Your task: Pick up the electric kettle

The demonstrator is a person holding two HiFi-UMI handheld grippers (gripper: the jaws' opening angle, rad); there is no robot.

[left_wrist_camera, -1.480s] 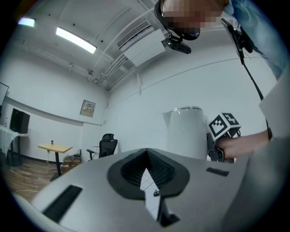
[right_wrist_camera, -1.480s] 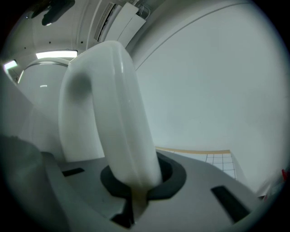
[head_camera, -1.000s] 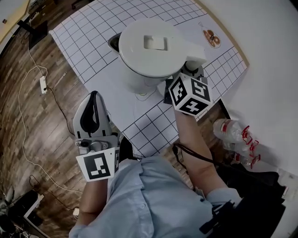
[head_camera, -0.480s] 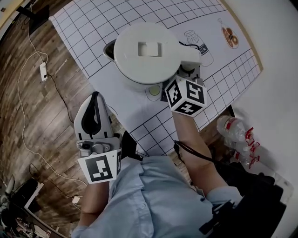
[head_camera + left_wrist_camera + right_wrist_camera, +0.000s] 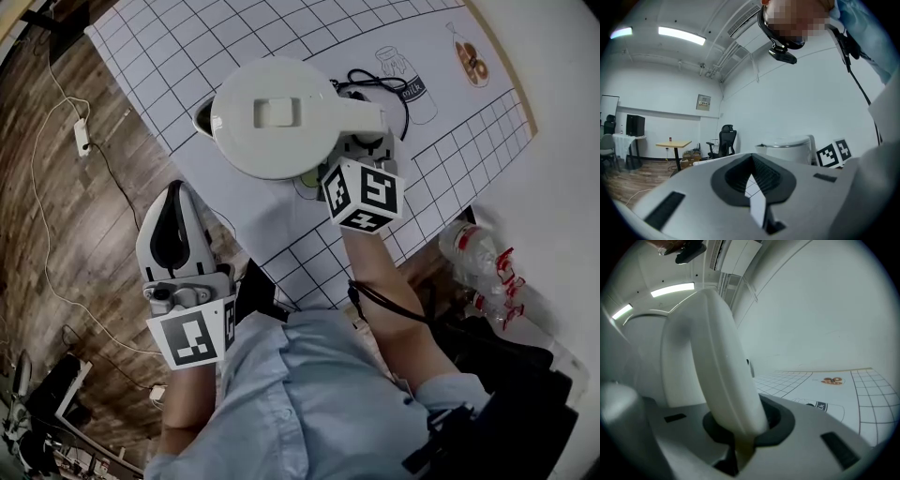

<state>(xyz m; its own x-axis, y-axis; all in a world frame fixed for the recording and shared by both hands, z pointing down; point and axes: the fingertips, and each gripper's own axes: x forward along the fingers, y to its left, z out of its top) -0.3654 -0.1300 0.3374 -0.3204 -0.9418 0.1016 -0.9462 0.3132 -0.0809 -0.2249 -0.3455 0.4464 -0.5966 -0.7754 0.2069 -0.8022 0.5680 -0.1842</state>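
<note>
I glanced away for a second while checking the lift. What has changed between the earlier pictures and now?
The kettle has sunk toward the mat and shifted left in the head view, uncovering the milk drawing and black cord. The right gripper holds its handle, though its fingers have just been opening slightly. Unchanged: the left gripper, shut and empty, off the mat's near edge.

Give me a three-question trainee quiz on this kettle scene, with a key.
1. True or false: the left tool is shut and empty.
2. Which part of the electric kettle sits between the jaws of the right tool?
3. The bottle drawing on the mat reads: A juice, B milk, C water.
Key: 1 true. 2 the handle; those jaws have just been opening slightly. 3 B.
</note>
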